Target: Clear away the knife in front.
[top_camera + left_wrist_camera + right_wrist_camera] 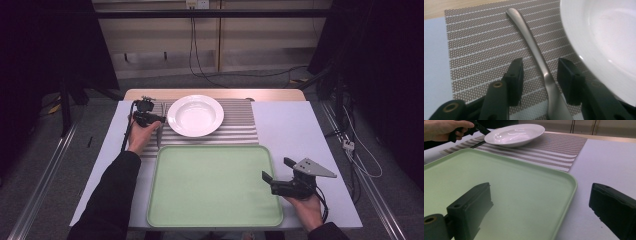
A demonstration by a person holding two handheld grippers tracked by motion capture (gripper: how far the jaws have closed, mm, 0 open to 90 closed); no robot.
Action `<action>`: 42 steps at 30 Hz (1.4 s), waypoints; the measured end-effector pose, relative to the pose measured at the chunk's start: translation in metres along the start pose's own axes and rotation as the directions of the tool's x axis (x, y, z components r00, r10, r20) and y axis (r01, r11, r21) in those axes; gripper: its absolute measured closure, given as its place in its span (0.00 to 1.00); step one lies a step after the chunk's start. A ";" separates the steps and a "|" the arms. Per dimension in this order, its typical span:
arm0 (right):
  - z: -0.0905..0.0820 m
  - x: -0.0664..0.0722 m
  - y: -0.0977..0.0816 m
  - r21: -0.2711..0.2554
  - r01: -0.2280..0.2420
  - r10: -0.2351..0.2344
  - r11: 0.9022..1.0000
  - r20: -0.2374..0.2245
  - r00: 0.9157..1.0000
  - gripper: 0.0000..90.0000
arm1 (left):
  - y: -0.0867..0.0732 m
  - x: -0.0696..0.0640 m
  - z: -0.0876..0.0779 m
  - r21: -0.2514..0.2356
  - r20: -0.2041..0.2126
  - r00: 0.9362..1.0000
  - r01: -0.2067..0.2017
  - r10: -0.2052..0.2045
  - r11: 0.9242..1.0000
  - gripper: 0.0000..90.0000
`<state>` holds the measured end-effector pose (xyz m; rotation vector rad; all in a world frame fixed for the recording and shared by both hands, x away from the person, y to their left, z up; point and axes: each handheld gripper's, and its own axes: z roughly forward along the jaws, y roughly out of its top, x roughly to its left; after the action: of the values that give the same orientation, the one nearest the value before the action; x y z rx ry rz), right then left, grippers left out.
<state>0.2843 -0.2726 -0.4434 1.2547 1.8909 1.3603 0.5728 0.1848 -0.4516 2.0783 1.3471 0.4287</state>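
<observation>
Your left gripper [539, 75] sits low over the placemat [481, 47] with its jaws parted, one on each side of a utensil handle [534, 50] and touching neither side of it. That handle is brushed, matte metal, slim and gently curved, with a rounded tip; its working end is cut off at the bottom of the left gripper view, so you cannot tell whether it is a spoon or a fork. In the high view your left hand [141, 134] covers most of the left gripper [161, 120], and the utensil reads as no more than a thin dark line. Just beside the handle stands a glossy white plate [195, 115], round and shallow-bowled, on the woven brown placemat with pale stripes. Your right gripper [277, 172] is held wide and empty, one jaw over the near right corner of the tray [212, 187], the other over the pale counter [300, 125] beside it. The tray is smooth, pale green, rectangular with rounded corners and a raised rim, its far edge overlapping the placemat.
</observation>
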 end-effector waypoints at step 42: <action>0.000 -0.001 -0.001 0.010 -0.005 0.005 1.000 -0.004 1.000 0.05 | -0.008 0.010 -0.011 0.093 0.058 0.998 0.012 -0.017 0.996 0.88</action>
<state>0.2842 -0.2731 -0.4443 1.2632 1.9009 1.3583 0.5651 0.2002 -0.4493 2.1376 1.3700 0.3023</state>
